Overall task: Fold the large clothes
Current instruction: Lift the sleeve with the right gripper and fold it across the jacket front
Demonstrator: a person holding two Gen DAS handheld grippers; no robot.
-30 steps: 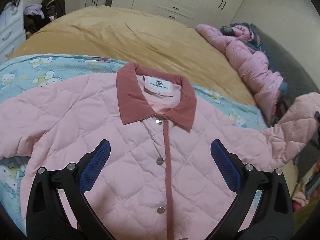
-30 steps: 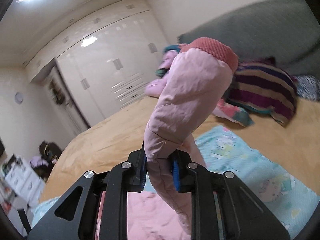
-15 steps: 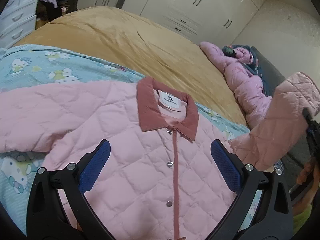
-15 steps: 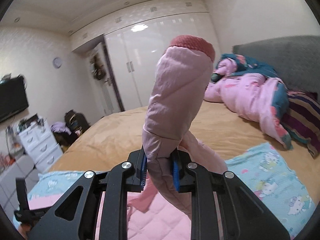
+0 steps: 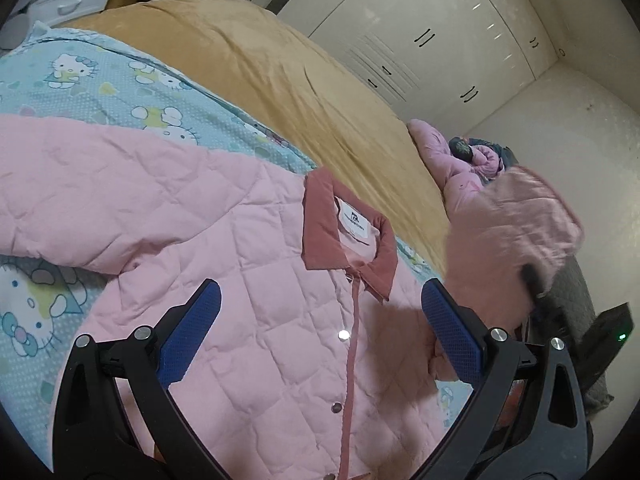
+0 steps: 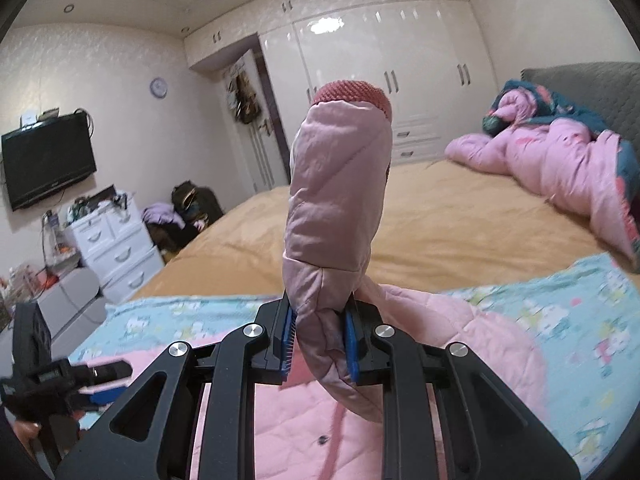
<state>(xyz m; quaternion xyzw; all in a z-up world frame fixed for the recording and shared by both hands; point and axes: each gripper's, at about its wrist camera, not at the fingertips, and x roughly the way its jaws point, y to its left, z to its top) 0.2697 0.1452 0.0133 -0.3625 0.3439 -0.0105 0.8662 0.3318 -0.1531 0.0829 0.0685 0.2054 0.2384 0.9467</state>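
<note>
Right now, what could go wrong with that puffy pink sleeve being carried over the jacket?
The right gripper pinches only a small fold of the quilted pink sleeve, so it might slip out.

The pink quilted jacket may get dragged and bunch up, because the open left gripper isn't pinning it down.

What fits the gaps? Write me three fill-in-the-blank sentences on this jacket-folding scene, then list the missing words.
1. The right gripper is shut on the jacket's ____, whose cuff stands above its jaws.
2. The left gripper hovers over the pink quilted jacket with its jaws ____.
3. The jacket lies on a light blue cartoon-cat sheet spread over a ____-coloured bedspread.

Missing words: sleeve; open; tan
</note>
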